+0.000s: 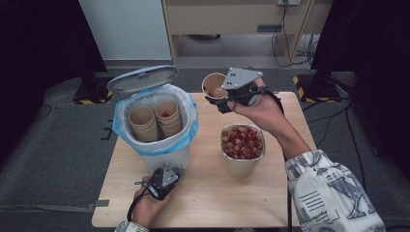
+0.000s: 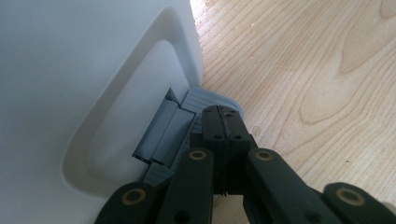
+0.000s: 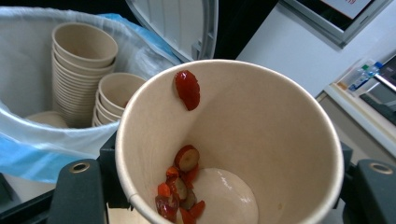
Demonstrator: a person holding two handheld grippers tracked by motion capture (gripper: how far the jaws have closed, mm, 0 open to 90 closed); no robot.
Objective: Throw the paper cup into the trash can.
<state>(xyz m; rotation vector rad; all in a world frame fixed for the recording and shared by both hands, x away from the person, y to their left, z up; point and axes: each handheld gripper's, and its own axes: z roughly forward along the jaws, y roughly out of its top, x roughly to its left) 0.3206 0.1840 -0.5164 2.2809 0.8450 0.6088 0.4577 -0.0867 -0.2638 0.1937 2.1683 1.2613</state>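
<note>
Nearest, at the front edge of the wooden bench (image 1: 203,193), the left gripper (image 1: 162,182) rested low against the base of the white pedal bin (image 1: 164,157). In the left gripper view its fingers (image 2: 224,126) were pressed together, tips on the grey foot pedal (image 2: 205,100) at the bin's recessed base.

Further in, to the right, a metal container (image 1: 242,145) stood on the bench, full of sliced red dates (image 1: 241,141).

Left of it, the bin stood with its grey lid (image 1: 141,79) raised. A blue liner bag (image 1: 186,133) folded over the rim. Inside stood two stacks of paper cups (image 1: 155,121); the right stack had a red piece in its top cup.

Farthest, above the back of the bench, the right gripper (image 1: 217,102) was held up in the person's right hand (image 1: 258,112), just right of the bin's rim. Its fingers pinched a paper cup (image 3: 233,140) by the wall, the cup tilted with its mouth toward the camera. In the right gripper view several date slices (image 3: 180,191) lay at the cup's bottom and one slice (image 3: 187,89) clung to the inner wall near the rim.
</note>
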